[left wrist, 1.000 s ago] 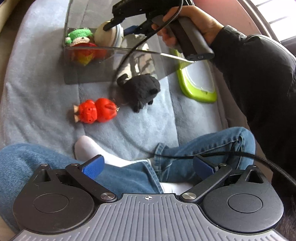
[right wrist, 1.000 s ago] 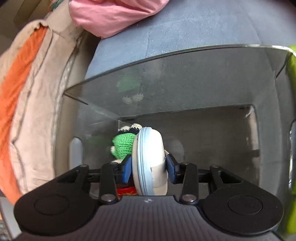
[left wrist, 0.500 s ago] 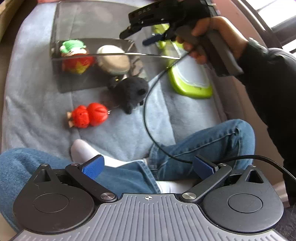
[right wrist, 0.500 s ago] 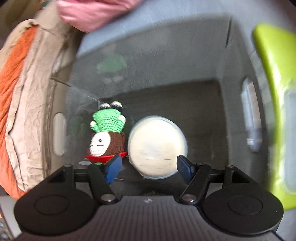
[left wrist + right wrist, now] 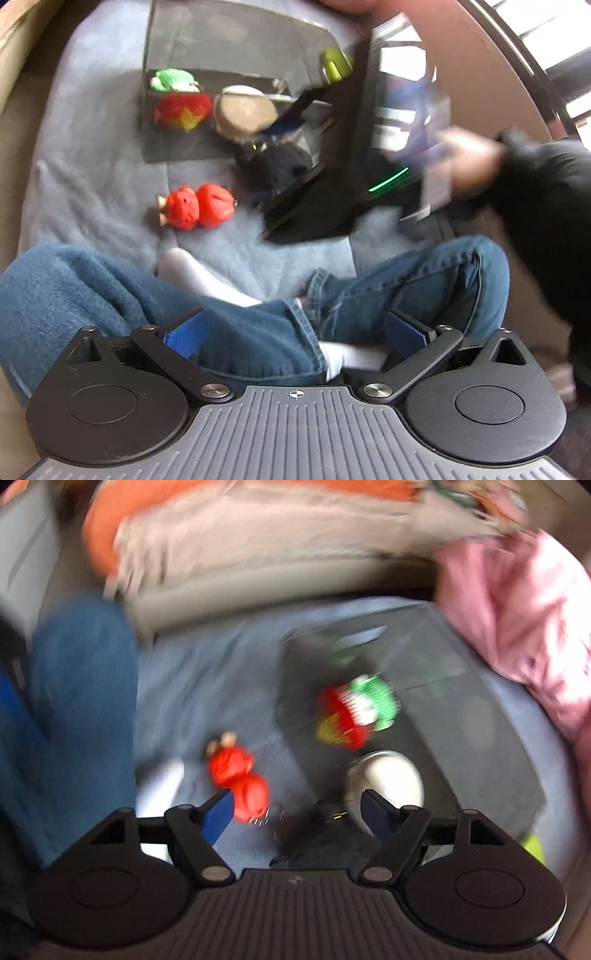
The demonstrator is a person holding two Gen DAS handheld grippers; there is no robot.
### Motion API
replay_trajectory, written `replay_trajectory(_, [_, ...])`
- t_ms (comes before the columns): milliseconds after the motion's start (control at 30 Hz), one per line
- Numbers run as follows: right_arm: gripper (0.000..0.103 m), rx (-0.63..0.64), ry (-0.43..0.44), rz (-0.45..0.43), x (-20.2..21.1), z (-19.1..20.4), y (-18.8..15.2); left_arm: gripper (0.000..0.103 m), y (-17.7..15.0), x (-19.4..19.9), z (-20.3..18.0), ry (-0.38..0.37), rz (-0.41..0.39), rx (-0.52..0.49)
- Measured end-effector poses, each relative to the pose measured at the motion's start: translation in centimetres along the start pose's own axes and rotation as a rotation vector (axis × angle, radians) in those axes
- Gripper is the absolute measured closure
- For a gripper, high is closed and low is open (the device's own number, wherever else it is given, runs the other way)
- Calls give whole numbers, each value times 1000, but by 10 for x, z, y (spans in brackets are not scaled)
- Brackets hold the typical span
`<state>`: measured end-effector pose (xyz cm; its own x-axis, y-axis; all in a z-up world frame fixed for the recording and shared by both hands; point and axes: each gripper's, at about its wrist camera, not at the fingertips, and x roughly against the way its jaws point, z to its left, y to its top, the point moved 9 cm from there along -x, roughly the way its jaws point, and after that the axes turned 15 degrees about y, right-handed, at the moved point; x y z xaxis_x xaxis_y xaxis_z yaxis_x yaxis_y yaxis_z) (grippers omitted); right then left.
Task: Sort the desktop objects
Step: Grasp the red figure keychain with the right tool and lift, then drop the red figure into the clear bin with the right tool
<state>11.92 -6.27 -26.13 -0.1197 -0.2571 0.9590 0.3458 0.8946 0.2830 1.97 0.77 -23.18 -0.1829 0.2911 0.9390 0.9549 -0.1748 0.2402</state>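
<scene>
Starting nearest the left wrist camera: the left gripper (image 5: 295, 334) is spread wide with nothing between its blue-padded fingers (image 5: 183, 334). It hangs over a person's crossed legs in blue denim jeans (image 5: 406, 284) and white socks (image 5: 184, 267).

Beyond the legs, on the grey-blue fleece blanket (image 5: 92, 177), lies a small red figure toy with two round lobes (image 5: 195, 206). Just to its right is a black plush toy (image 5: 277, 166). The right gripper (image 5: 295, 808), motion-blurred in the left view, stands directly above that plush. In its own view its fingers are parted wide and grip nothing; the plush (image 5: 314, 830) shows between and below them, but contact cannot be determined. A dark-sleeved hand (image 5: 469, 158) holds this tool.

Farther back sits a smoke-tinted transparent plastic bin (image 5: 236, 40). It holds a crocheted doll with green cap and red skirt (image 5: 177, 103) on the left and a cream round disc-shaped case (image 5: 245, 112) beside it. A lime-green object (image 5: 334, 64) shows past the bin's right wall.

In the right wrist view, a pink cloth (image 5: 517, 609) and an orange-and-beige fabric (image 5: 240, 528) lie farthest off.
</scene>
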Motion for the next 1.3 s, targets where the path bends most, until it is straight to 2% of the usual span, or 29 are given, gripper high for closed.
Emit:
replay_trajectory(100, [39, 80, -21, 72, -57, 9, 0, 0, 7, 9, -8, 13, -27, -32])
replay_trajectory(233, [35, 55, 36, 143, -106, 8, 1, 0, 14, 14, -11, 24, -52, -52])
replay_trajectory(300, [40, 27, 44, 187, -124, 5, -3, 0, 18, 16, -12, 30, -64, -62])
replay_trajectory(333, [47, 12, 38, 184, -125, 4, -4, 0, 19, 17, -13, 33, -70, -67])
replay_trajectory(433, [48, -91, 72, 92, -97, -3, 1, 0, 25, 21, -15, 41, -89, -82])
replay_trajectory(633, [48, -327, 130, -125, 21, -29, 8, 0, 46, 14, -18, 0, -87, -64])
replay_trajectory(767, [48, -565, 104, -261, 89, -84, 8, 0, 57, 6, -24, -17, -77, -62])
replay_trajectory(867, [48, -708, 36, -282, 104, -133, -1, 0, 57, -2, -21, -16, -56, -53])
replay_trajectory(933, [48, -804, 5, -247, 92, -161, -11, 0, 56, -9, -15, -17, -27, -27])
replay_trajectory(1033, [48, -967, -12, -134, 51, -197, -36, 0, 55, -17, -7, -10, 7, 4])
replay_trajectory(1133, [48, -1065, -5, -19, 5, -207, -60, 0, 55, -21, -6, 9, 19, -8])
replay_trajectory(1200, [48, -1052, -28, 62, -18, -205, -70, 0, 56, -22, -9, 17, 22, -28])
replay_trajectory(1300, [48, -950, -75, 145, -39, -197, -73, 0, 59, -24, -16, 23, 20, -53])
